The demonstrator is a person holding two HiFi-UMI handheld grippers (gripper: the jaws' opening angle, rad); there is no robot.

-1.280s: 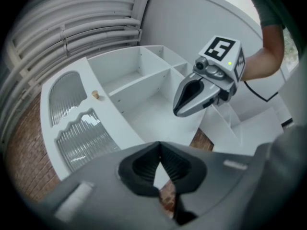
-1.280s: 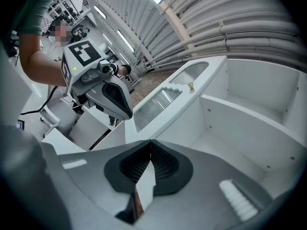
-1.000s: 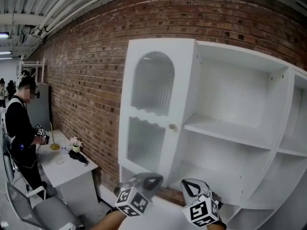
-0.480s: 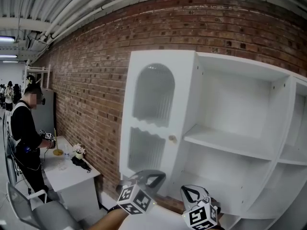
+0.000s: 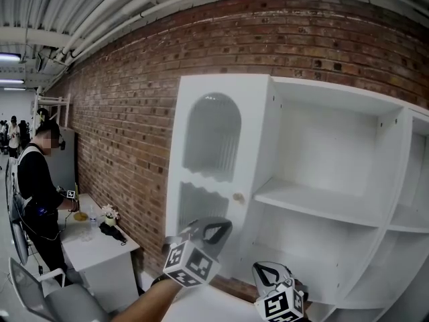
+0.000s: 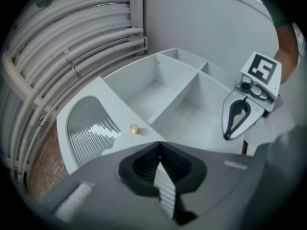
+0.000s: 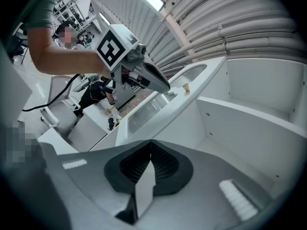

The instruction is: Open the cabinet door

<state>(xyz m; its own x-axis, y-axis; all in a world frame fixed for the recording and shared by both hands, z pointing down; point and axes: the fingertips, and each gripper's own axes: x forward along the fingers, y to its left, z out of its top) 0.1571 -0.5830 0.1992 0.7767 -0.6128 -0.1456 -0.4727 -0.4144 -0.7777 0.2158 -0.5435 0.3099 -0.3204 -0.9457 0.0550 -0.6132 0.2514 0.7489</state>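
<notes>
The white cabinet door (image 5: 213, 154), with arched ribbed panes, covers the left bay of the cabinet (image 5: 320, 194) against the brick wall (image 5: 127, 113). It has a small round knob (image 5: 237, 197) near its right edge. The left gripper (image 5: 216, 231) hovers just below the knob without touching it, jaws together on nothing. The right gripper (image 5: 269, 270) sits lower, jaws also together and empty.

The cabinet (image 5: 322, 146) runs off the head view's right edge. The right gripper (image 5: 267, 271) is cut by the bottom edge there. On the far surface (image 5: 100, 250), the small things (image 5: 107, 221) cannot be identified.
</notes>
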